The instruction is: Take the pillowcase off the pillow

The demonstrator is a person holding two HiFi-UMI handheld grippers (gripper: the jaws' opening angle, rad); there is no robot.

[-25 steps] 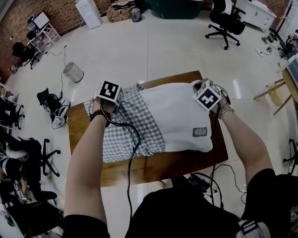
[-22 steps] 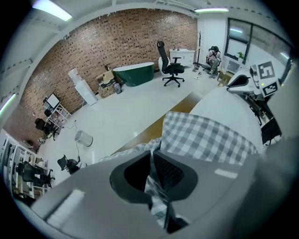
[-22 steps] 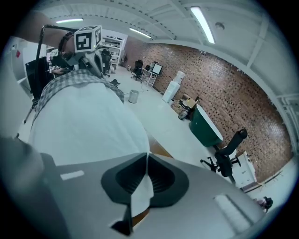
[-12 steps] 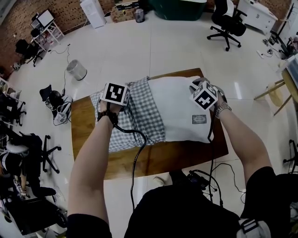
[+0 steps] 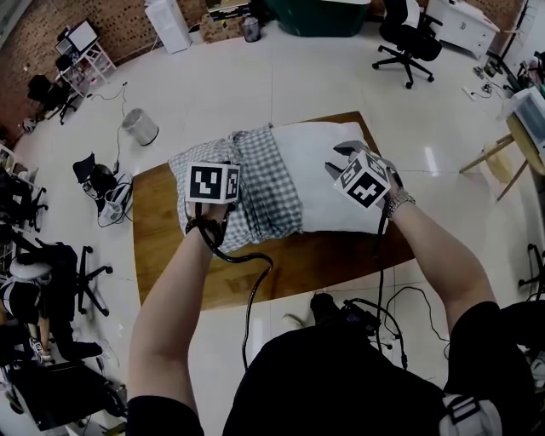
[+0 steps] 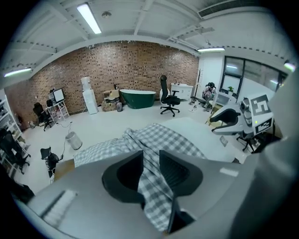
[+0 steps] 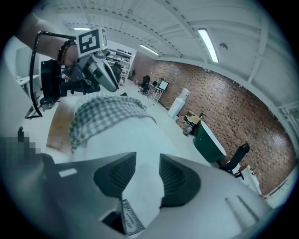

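A white pillow (image 5: 328, 166) lies on the wooden table (image 5: 166, 247), its left half inside a grey checked pillowcase (image 5: 255, 192) that is bunched up. My left gripper (image 5: 220, 166) hovers over the pillowcase's near part. Its jaws have just been opening, and checked cloth (image 6: 154, 149) runs loosely through the gap in my left gripper (image 6: 151, 161). Over the pillow's bare right end, my right gripper (image 5: 345, 157) has also just been opening its jaws. White pillow fabric (image 7: 140, 140) and its sewn label (image 7: 128, 219) show between the apart pads of my right gripper (image 7: 147, 170).
A cable hangs from each gripper over the table's near edge. On the floor stand a waste bin (image 5: 139, 128), a bag (image 5: 102, 183), office chairs (image 5: 407, 38), a green tub (image 5: 319, 13) and a wooden stool (image 5: 490, 157).
Both grippers have drawn back toward me, from the pillow's far side to its near side. The pillowcase is more bunched and covers less of the table at the left.
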